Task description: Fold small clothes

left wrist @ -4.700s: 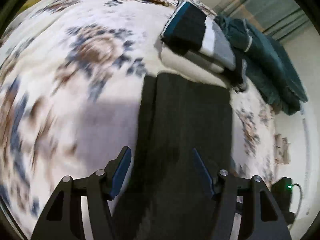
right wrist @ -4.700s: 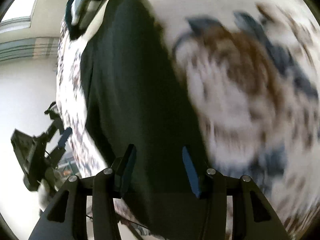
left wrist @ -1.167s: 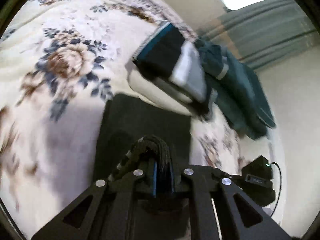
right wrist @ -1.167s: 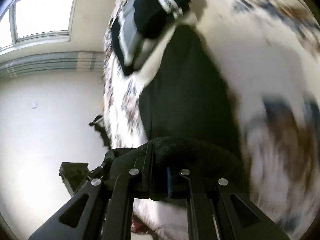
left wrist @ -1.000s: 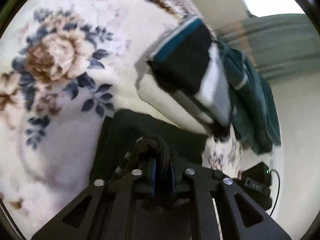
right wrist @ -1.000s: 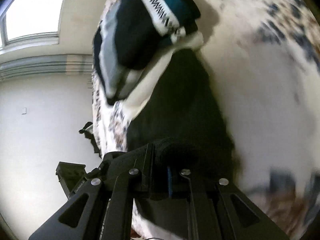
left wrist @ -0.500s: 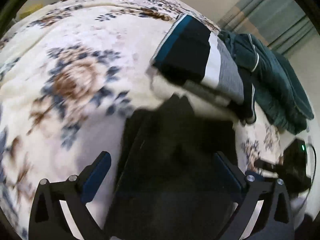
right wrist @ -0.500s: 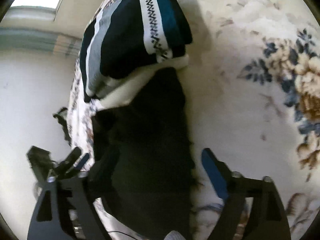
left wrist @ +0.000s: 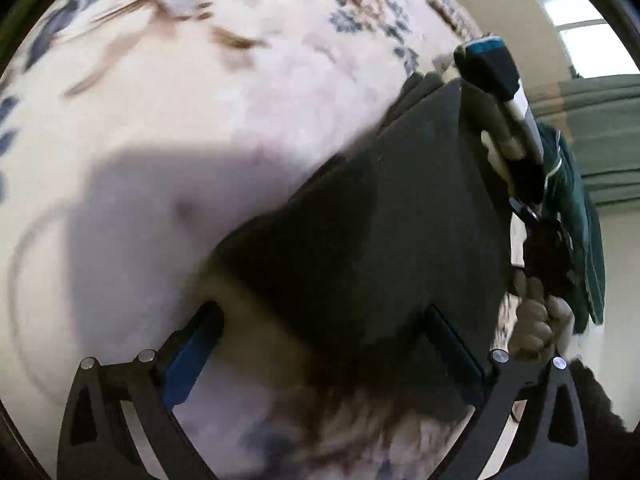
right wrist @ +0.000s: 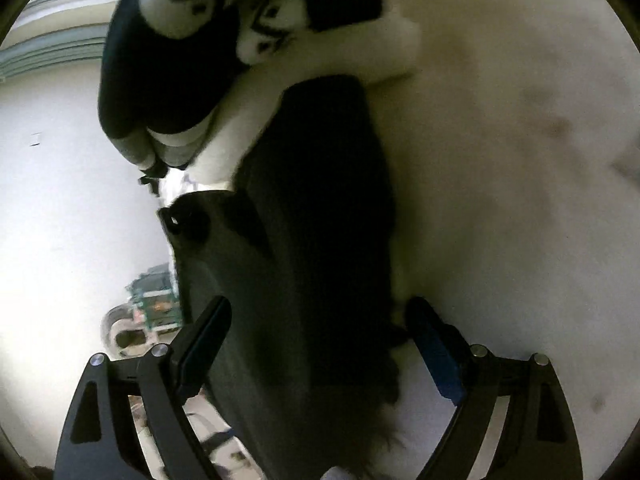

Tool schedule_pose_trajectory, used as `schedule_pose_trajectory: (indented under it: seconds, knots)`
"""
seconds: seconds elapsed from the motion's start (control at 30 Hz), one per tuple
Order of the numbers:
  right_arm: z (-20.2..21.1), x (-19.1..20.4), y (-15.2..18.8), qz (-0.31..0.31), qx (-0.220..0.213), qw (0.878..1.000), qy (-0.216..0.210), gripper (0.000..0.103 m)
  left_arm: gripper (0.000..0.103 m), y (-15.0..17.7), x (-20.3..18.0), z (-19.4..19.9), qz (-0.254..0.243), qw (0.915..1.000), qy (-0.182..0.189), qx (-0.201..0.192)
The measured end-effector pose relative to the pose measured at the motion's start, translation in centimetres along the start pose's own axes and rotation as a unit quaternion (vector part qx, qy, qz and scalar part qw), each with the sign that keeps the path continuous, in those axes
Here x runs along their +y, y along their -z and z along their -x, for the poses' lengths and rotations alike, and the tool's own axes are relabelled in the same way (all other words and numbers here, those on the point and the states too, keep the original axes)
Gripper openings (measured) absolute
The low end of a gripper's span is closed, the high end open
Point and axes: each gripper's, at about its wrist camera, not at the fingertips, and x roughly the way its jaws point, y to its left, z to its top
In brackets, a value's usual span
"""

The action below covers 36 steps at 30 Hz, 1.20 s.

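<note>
**Both grippers released over the folded dark garment**

The dark garment (left wrist: 380,240) lies flat on the floral blanket (left wrist: 200,100), folded into a roughly rectangular panel. Its far edge sits against the stack of folded clothes (left wrist: 492,76), which shows teal, black, white and grey bands. A dark green garment (left wrist: 580,208) lies beyond the stack.

Left gripper (left wrist: 324,332): jaws spread wide, released. The blue-padded fingers (left wrist: 188,356) straddle the near corner of the dark garment without pressing on it. The left finger stands over bare blanket; the right finger stands over the cloth.

Right gripper (right wrist: 320,328): jaws spread wide, released. The dark garment (right wrist: 312,220) runs up between the fingers (right wrist: 436,356) toward the patterned stack (right wrist: 180,60); neither pad bears on it. The near end of the cloth shows a frayed or fuzzy edge.

In the left wrist view, a hand (left wrist: 536,320) grips a black device at the right edge of the garment. The view is motion-blurred.
</note>
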Motion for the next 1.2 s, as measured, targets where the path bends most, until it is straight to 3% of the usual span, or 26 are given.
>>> schedule_pose_trajectory:
  seconds: [0.03, 0.1, 0.17, 0.27, 0.47, 0.63, 0.8, 0.9, 0.97, 1.0, 1.07, 1.13, 1.2]
  knots:
    - [-0.4, 0.1, -0.2, 0.004, 0.000, 1.000, -0.013, 0.089, 0.102, -0.5, -0.5, -0.6, 0.002, 0.9997, 0.003, -0.023]
    - [-1.1, 0.2, -0.4, 0.008, -0.001, 1.000, -0.005, 0.074, 0.082, -1.4, -1.2, -0.6, 0.010, 0.9984, 0.007, -0.056]
    - [-1.8, 0.0, -0.3, 0.007, -0.002, 1.000, 0.020, 0.037, 0.037, -2.6, -1.1, -0.5, 0.034, 0.9961, 0.038, -0.073]
    - [-1.3, -0.2, 1.2, -0.005, -0.039, 0.999, 0.035, 0.022, 0.032, -4.2, -2.5, 0.5, -0.001, 0.9958, 0.063, -0.066]
    - [2.9, -0.6, 8.4, -0.073, -0.130, 0.989, 0.005, 0.019, 0.029, -8.1, -4.6, 3.0, -0.070, 0.9918, 0.107, -0.010]
    - [5.0, -0.3, 20.7, -0.128, -0.173, 0.976, -0.005, 0.019, 0.027, -10.4, -3.8, 4.2, -0.093, 0.9818, 0.155, 0.057]
    - [5.5, -1.5, 33.6, -0.245, -0.207, 0.947, -0.028, 0.019, 0.027, -10.1, -6.0, 1.8, -0.148, 0.9663, 0.166, 0.130]
    - [5.7, -4.5, 37.1, -0.303, -0.218, 0.927, -0.025, 0.019, 0.028, -8.9, -8.7, -2.7, -0.194, 0.9525, 0.147, 0.183]
    - [5.7, -6.8, 37.9, -0.321, -0.227, 0.919, -0.003, 0.021, 0.041, -8.6, -9.5, -5.0, -0.206, 0.9503, 0.119, 0.201]
    - [5.5, -7.8, 37.8, -0.328, -0.218, 0.919, 0.011, 0.023, 0.046, -8.6, -9.5, -5.4, -0.205, 0.9498, 0.118, 0.205]
    - [6.0, -9.0, 37.4, -0.331, -0.198, 0.922, 0.044, 0.039, 0.064, -9.0, -9.6, -5.0, -0.202, 0.9519, 0.114, 0.200]
    - [7.3, -9.1, 37.5, -0.332, -0.173, 0.925, 0.070, 0.050, 0.066, -9.3, -9.3, -3.0, -0.195, 0.9557, 0.115, 0.188]
    - [9.0, -8.1, 37.4, -0.319, -0.168, 0.929, 0.087, 0.051, 0.073, -9.5, -9.0, -0.3, -0.200, 0.9593, 0.100, 0.173]
